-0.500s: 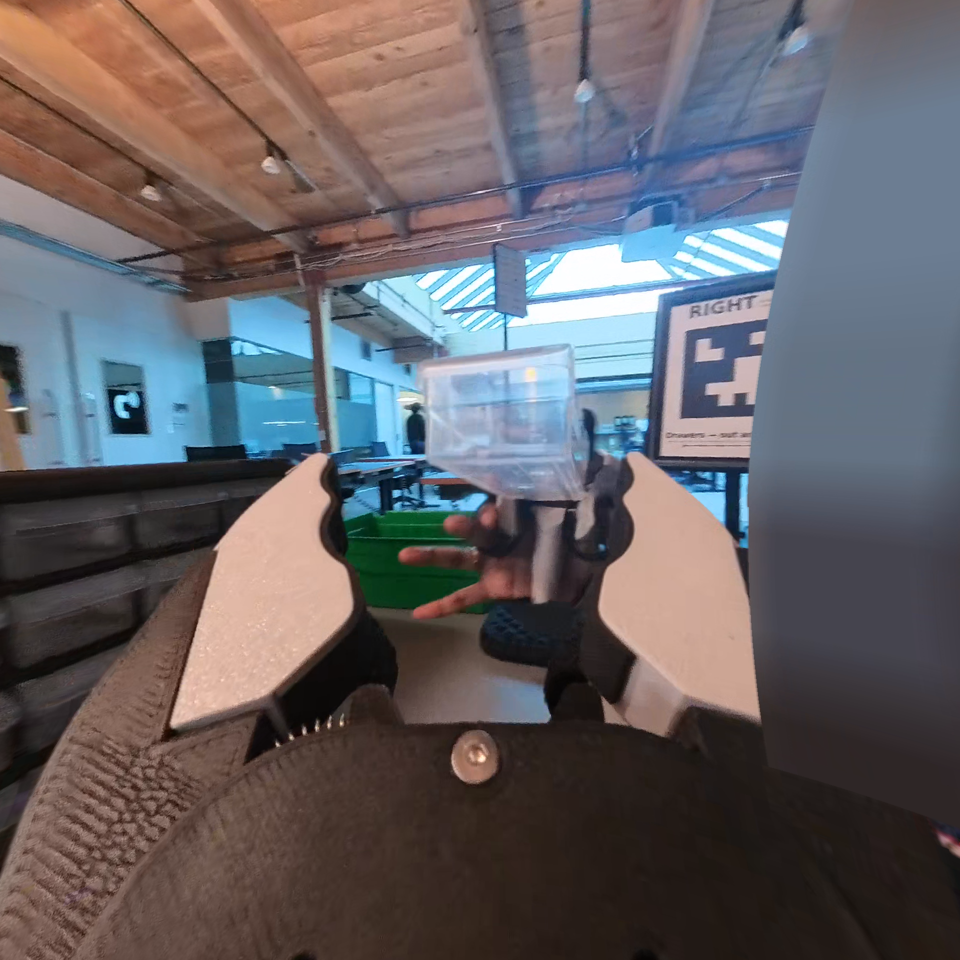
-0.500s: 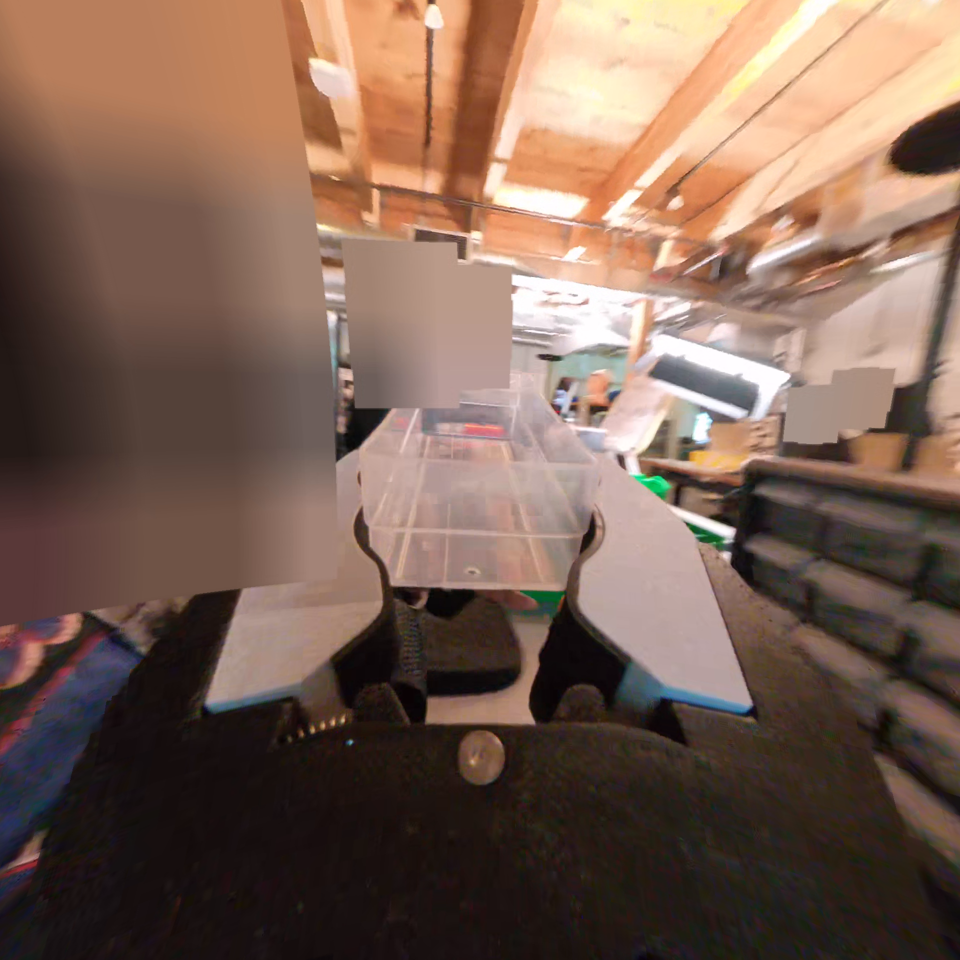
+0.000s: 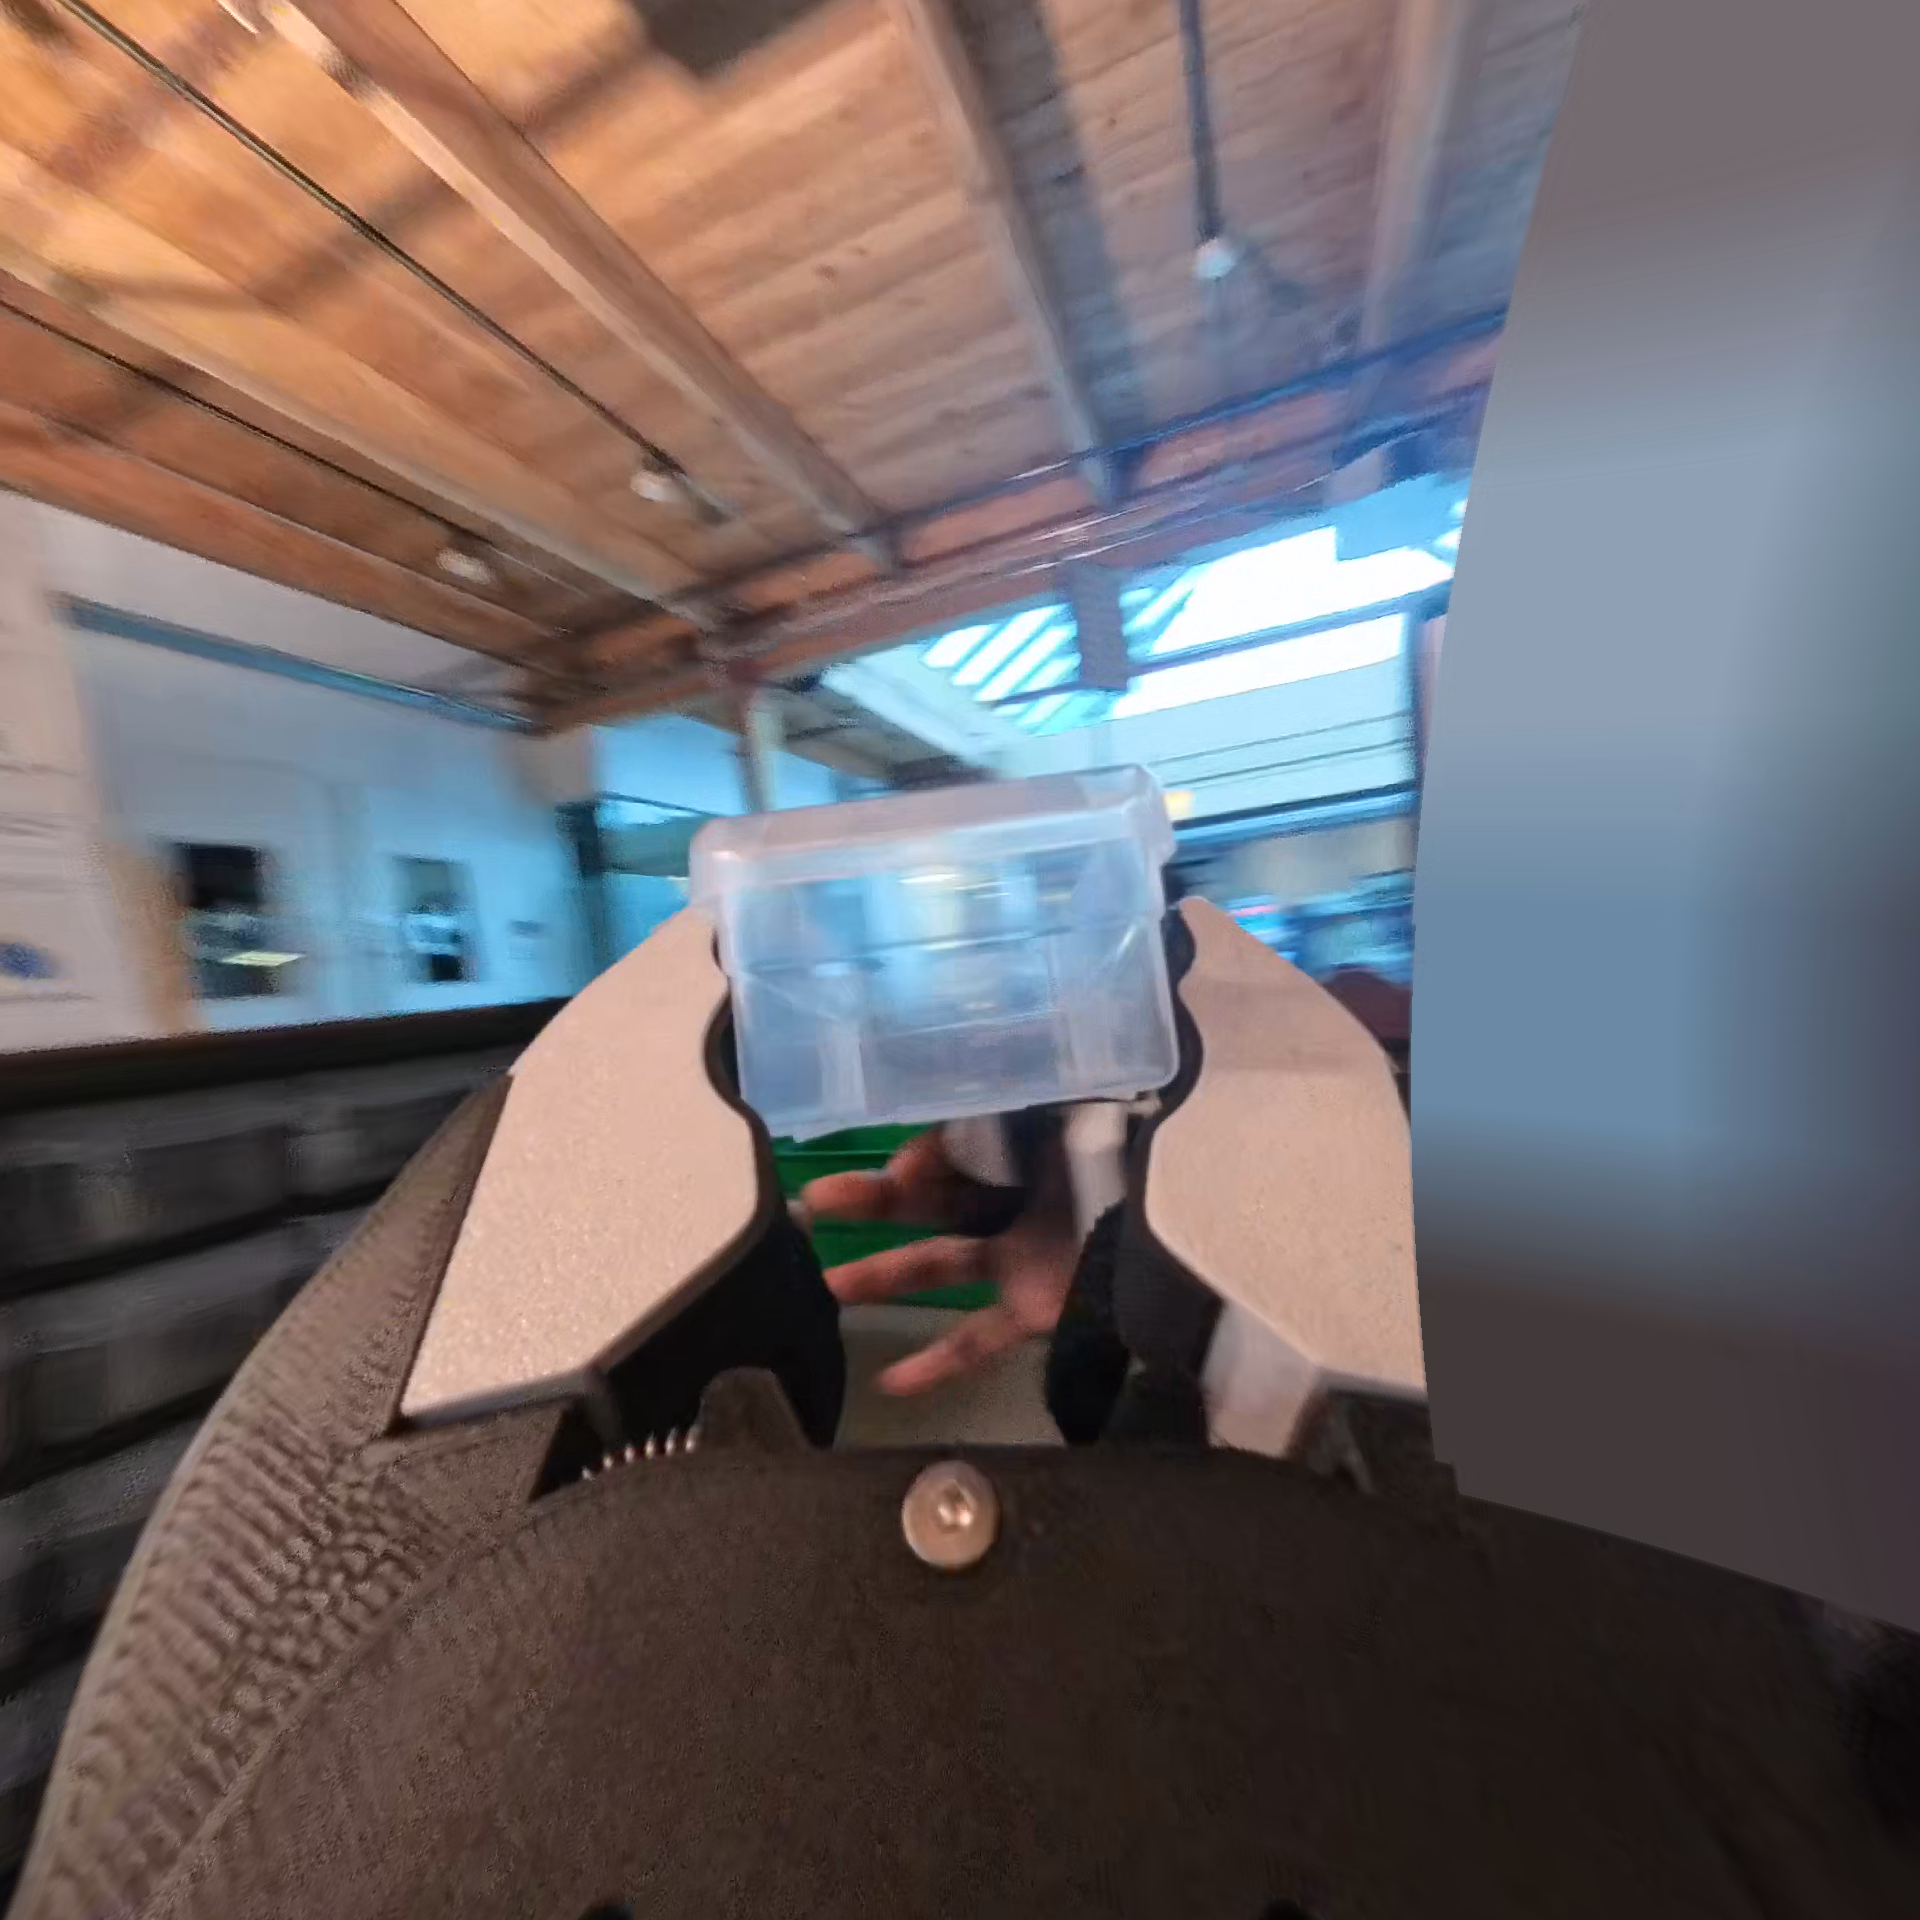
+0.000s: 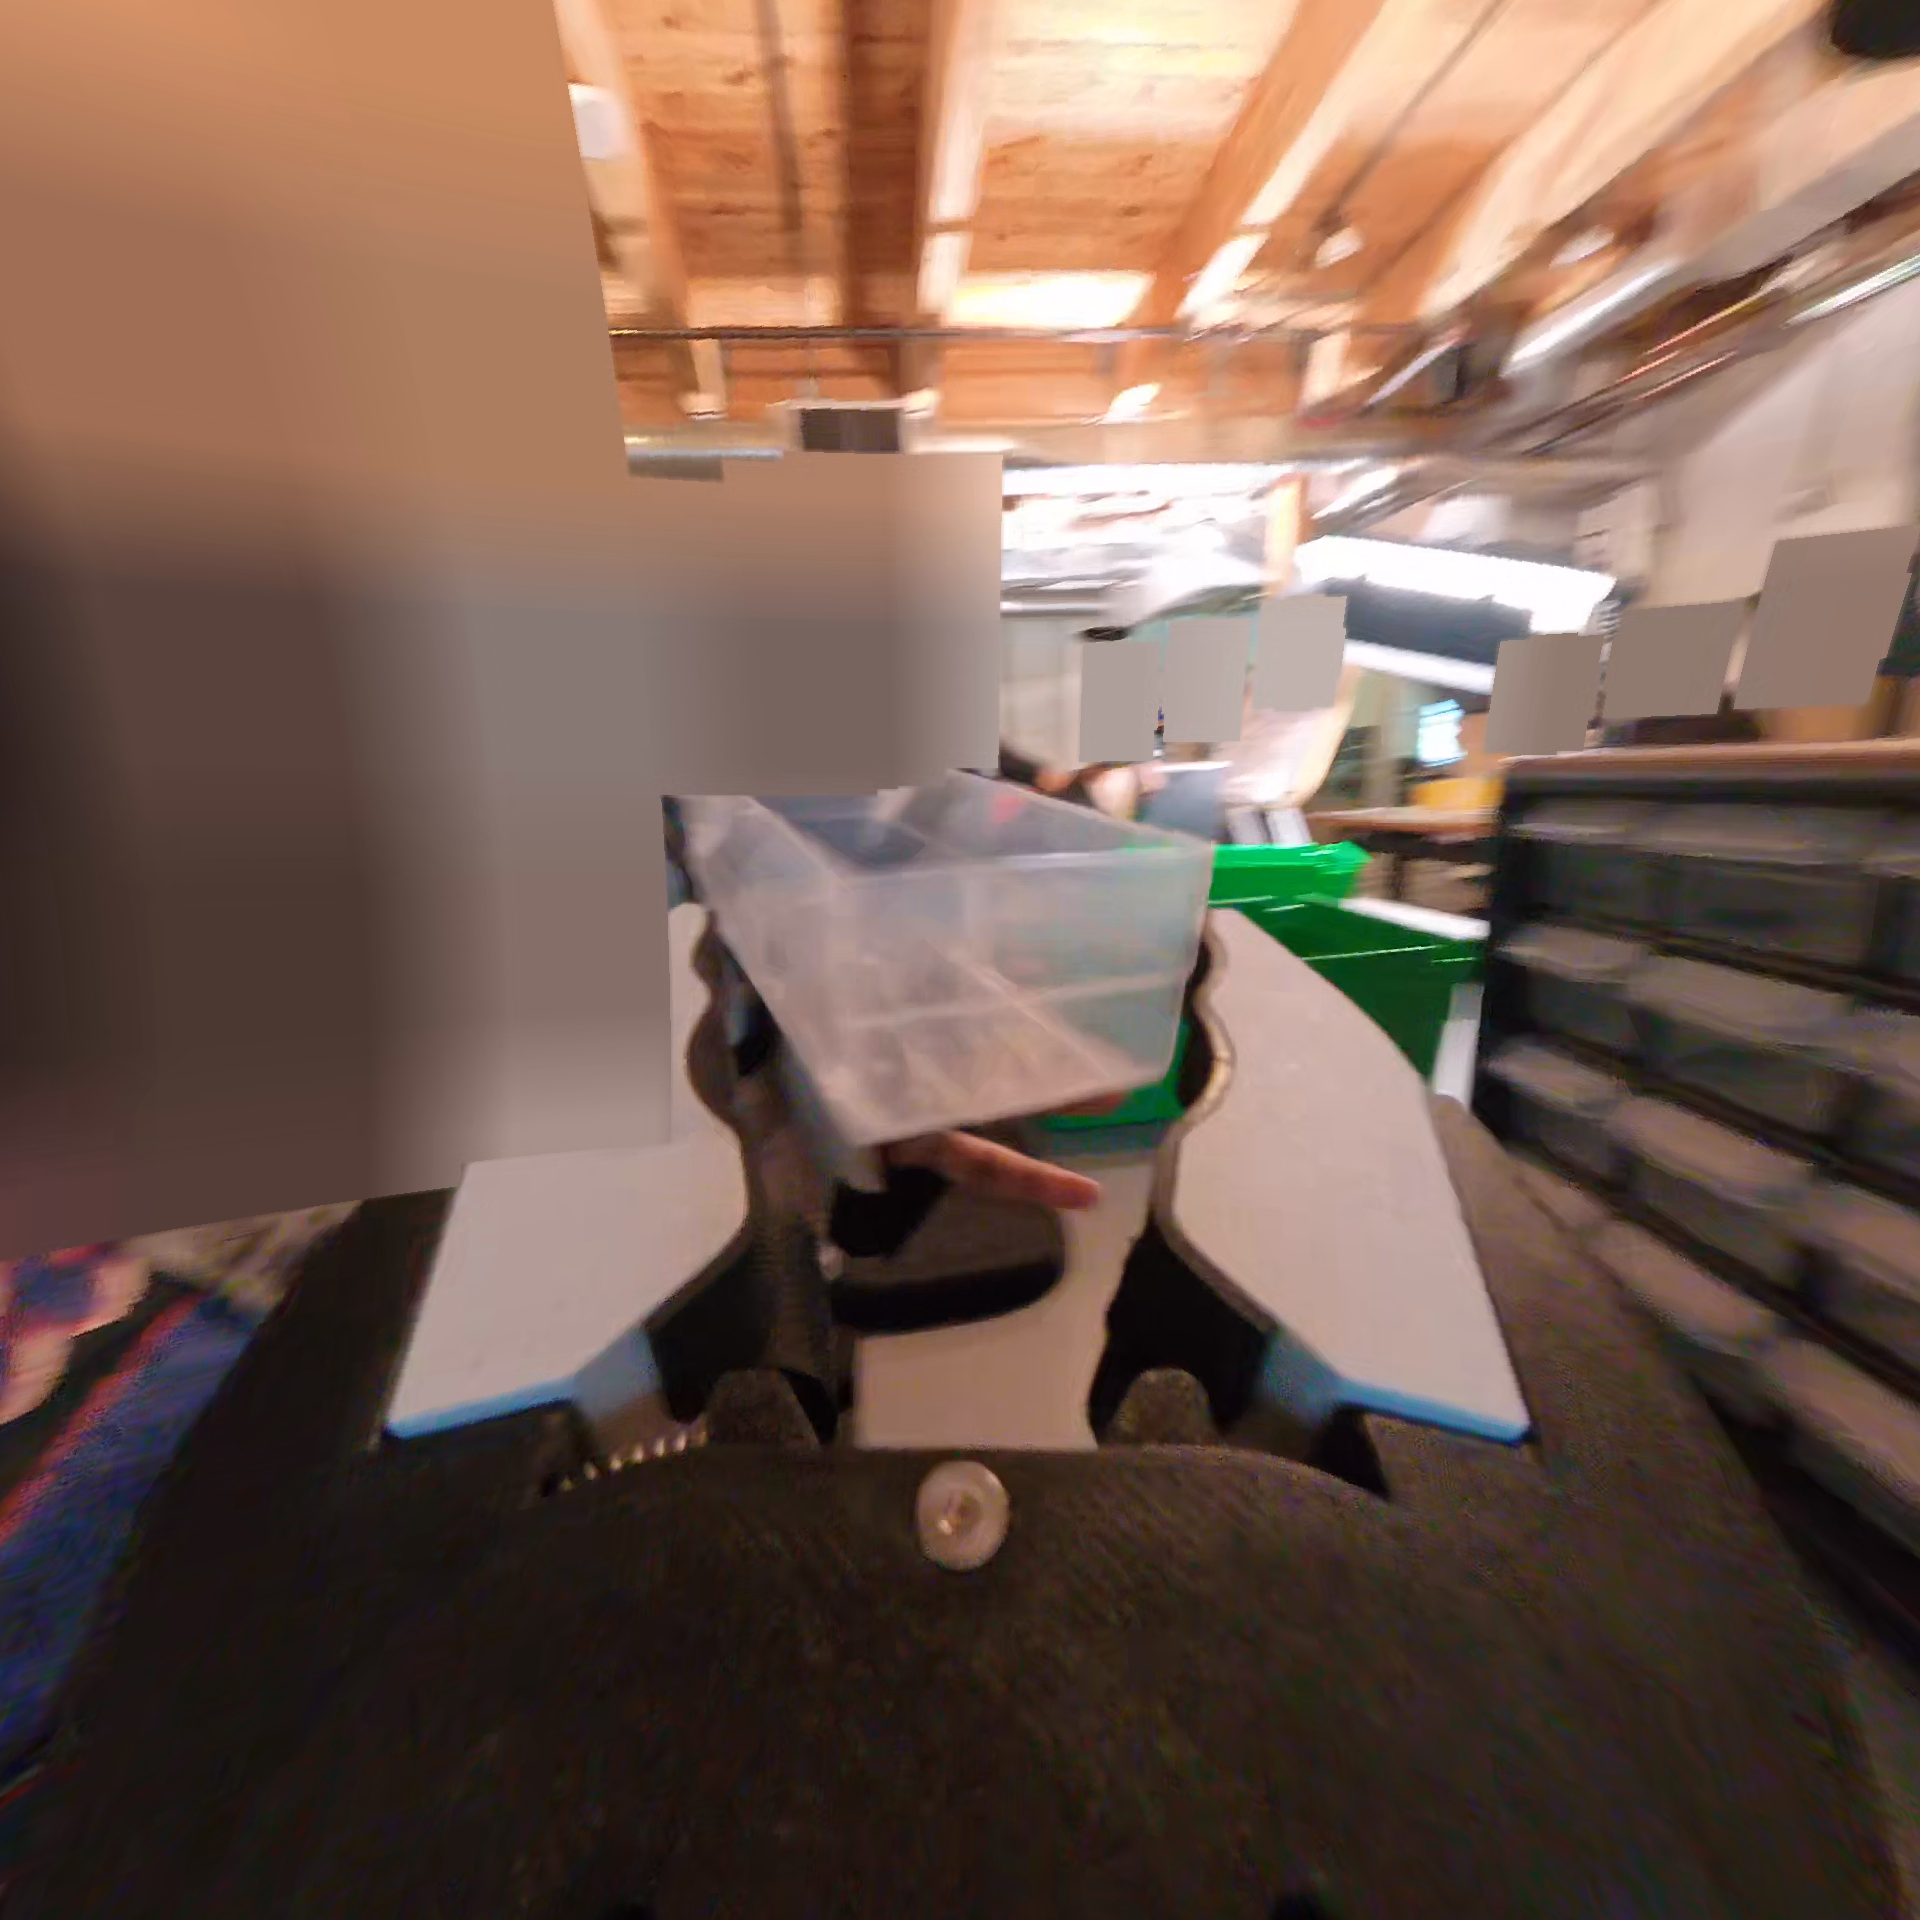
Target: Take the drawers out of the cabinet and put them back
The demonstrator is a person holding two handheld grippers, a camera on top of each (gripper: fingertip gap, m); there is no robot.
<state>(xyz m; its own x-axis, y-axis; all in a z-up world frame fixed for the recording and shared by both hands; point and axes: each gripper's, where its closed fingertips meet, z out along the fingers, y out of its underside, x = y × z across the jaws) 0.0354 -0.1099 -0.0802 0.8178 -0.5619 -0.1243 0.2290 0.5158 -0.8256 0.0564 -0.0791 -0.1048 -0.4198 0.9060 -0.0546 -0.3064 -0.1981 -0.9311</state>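
A clear plastic drawer (image 3: 945,956) hangs in the air between my two grippers, which face each other. My left gripper (image 3: 948,997) is shut on the drawer's handle end, one fingertip on each side wall. My right gripper (image 4: 956,956) is shut on the other end of the same drawer (image 4: 997,935), which sits tilted between its fingers. The dark cabinet with rows of small drawers stands at the left of the left wrist view (image 3: 208,1195) and at the right of the right wrist view (image 4: 1714,987).
A green bin (image 4: 1351,935) stands behind the drawer, next to the cabinet; it also shows in the left wrist view (image 3: 883,1164). The person's hand (image 3: 966,1278) on the right gripper shows under the drawer. Both views are motion-blurred, with wooden ceiling above.
The drawer, held only by my right gripper before, has come between my left fingers, which have closed on it. The drawer now sits tilted in the right wrist view.
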